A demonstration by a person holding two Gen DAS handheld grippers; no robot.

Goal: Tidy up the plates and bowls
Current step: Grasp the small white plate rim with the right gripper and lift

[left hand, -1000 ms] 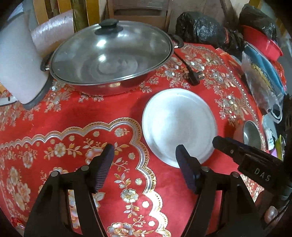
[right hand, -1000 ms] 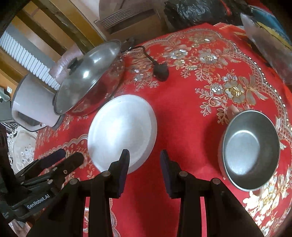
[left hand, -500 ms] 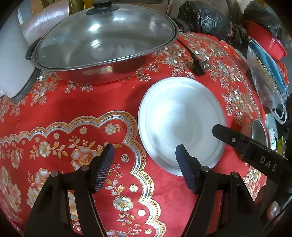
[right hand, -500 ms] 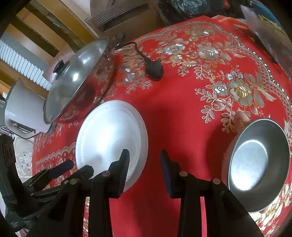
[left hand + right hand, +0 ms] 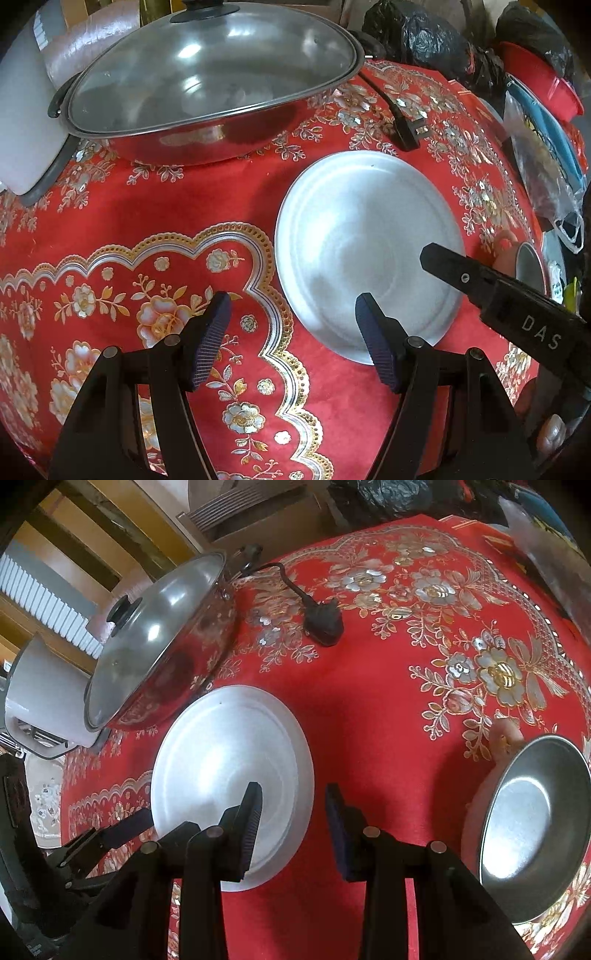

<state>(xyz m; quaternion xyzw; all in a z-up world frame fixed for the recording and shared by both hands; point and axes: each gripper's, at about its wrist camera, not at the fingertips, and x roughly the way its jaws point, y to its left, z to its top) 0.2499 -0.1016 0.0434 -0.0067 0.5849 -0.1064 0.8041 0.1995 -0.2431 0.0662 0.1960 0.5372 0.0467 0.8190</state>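
A round silver metal plate (image 5: 365, 243) lies flat on the red flowered tablecloth; it also shows in the right wrist view (image 5: 229, 760). A steel bowl (image 5: 532, 827) sits on a pink object at the right; its rim shows in the left wrist view (image 5: 530, 266). My left gripper (image 5: 291, 336) is open and empty, its right finger over the plate's near edge. My right gripper (image 5: 293, 830) is open and empty, its left finger over the plate's near right rim. It reaches in from the right in the left wrist view (image 5: 443, 258).
A large steel wok with a glass lid (image 5: 207, 77) stands behind the plate, its black plug (image 5: 410, 129) beside the plate. A white appliance (image 5: 22, 122) is at the left. Black bags (image 5: 417, 37), a red basin (image 5: 539, 81) and bagged items (image 5: 543, 158) crowd the right.
Both grippers have moved forward toward the plate, which now looks larger and closer. The right gripper's finger now reaches over the plate's right side. Neither jaw has changed its opening.
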